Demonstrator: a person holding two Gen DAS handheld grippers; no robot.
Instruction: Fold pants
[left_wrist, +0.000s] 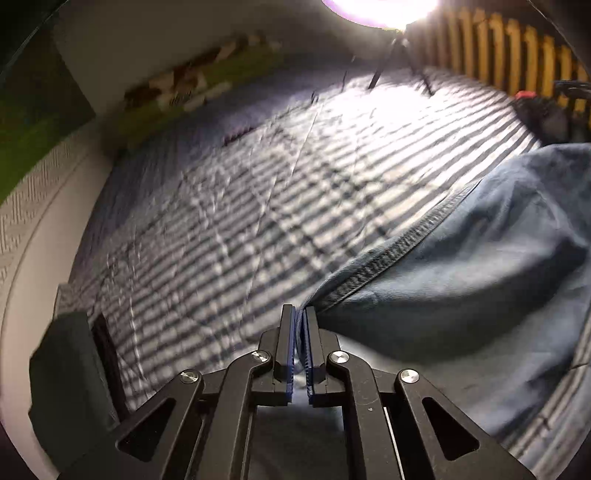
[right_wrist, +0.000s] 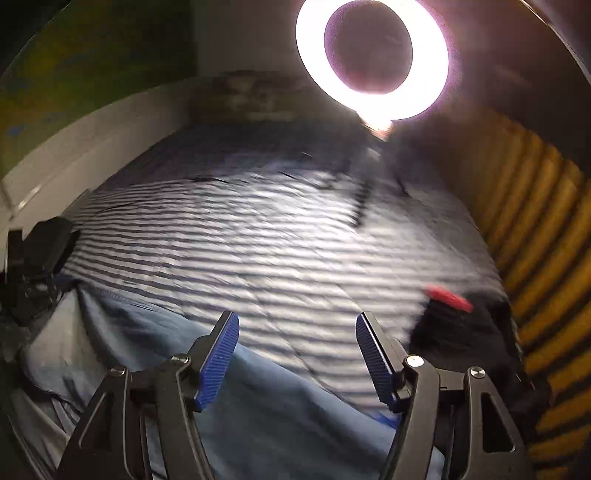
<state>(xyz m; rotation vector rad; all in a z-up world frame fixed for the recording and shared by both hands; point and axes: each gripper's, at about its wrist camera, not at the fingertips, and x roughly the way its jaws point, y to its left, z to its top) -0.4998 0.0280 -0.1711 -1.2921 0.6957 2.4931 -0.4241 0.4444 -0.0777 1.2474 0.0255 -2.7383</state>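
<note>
Blue pants (left_wrist: 461, 266) lie bunched on a striped bed cover (left_wrist: 258, 192), filling the right half of the left wrist view. My left gripper (left_wrist: 300, 314) is shut on a corner of the pants at the stitched hem. In the right wrist view the pants (right_wrist: 258, 398) spread under and in front of my right gripper (right_wrist: 297, 325), which is open and hovering over the cloth with nothing between its blue pads (right_wrist: 218, 354). The left gripper (right_wrist: 33, 269) appears dark at the far left edge, at the pants' corner.
A lit ring light (right_wrist: 373, 59) on a tripod (left_wrist: 399, 62) stands at the far end of the bed. A black object with a red part (right_wrist: 454, 317) lies at the right. A yellow slatted wall (right_wrist: 546, 277) borders the right side, a white wall (right_wrist: 92, 144) the left.
</note>
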